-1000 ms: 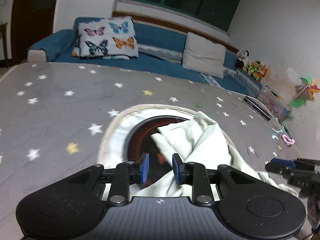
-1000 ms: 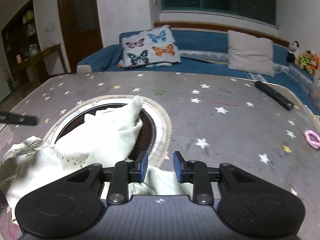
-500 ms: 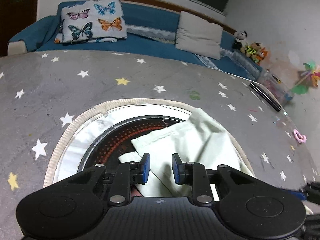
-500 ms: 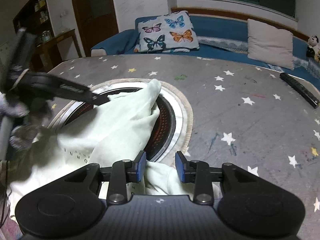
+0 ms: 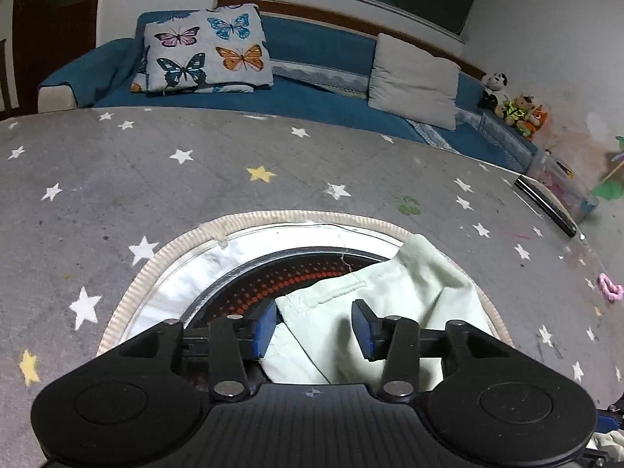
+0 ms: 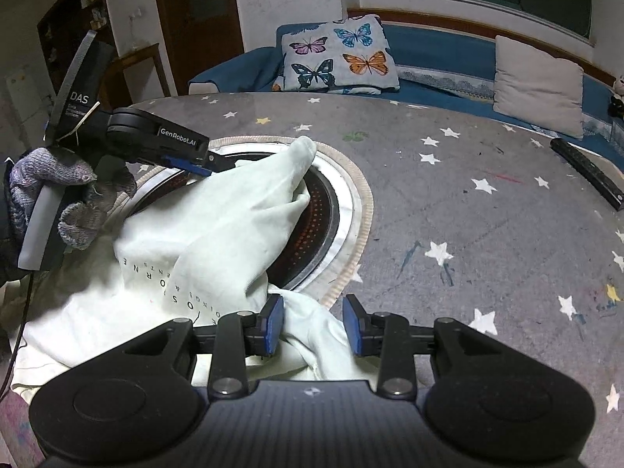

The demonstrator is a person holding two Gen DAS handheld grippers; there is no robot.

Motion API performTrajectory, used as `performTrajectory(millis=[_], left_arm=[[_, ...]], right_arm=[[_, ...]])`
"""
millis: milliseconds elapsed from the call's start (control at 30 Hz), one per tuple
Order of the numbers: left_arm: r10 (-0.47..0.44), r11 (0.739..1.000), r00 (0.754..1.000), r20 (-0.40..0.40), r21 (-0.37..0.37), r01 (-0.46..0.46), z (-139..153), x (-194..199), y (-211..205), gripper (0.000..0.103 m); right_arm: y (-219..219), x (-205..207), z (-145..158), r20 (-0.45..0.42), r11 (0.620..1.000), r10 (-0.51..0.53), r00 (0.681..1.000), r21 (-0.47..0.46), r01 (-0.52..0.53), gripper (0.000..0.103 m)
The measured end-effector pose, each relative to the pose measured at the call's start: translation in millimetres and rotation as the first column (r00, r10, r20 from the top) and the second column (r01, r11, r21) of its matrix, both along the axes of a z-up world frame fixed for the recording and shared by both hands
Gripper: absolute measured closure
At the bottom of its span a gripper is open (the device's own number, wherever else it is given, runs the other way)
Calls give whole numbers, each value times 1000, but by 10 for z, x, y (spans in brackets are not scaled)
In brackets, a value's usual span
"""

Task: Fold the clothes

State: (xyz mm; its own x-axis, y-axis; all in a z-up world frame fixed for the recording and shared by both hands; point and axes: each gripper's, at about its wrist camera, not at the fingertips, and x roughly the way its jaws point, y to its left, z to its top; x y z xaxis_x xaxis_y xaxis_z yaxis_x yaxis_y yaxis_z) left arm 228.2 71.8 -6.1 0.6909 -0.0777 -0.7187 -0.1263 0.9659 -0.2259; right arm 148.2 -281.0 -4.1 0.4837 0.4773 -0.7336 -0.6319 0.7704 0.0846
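A crumpled pale cream garment with printed lettering lies over a round recessed heater in the grey star-patterned table. In the left wrist view my left gripper is open, its blue pads either side of a hemmed edge of the garment. In the right wrist view my right gripper is open over a bunched fold at the garment's near edge. The left gripper also shows in the right wrist view, held by a gloved hand above the garment's far left part.
A black remote lies at the table's right edge. A pink ring lies on the table to the right. Behind stands a blue sofa with a butterfly pillow, a beige cushion and plush toys.
Both grippers have opened wider. The left gripper has moved forward over the heater ring onto the garment's hemmed edge. The right gripper has closed in on the bunched fold.
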Motion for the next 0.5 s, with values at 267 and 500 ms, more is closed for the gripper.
performTrajectory(millis=[267, 500], left_arm=[[-37, 999, 999, 7, 22, 37, -50, 87, -61, 90], [-49, 999, 991, 128, 19, 47, 302, -51, -31, 99]], right_arm=[[-8, 27, -17, 3, 1000, 6, 1000, 9, -6, 66], [-35, 37, -23, -2, 1000, 14, 1000, 10, -14, 66]])
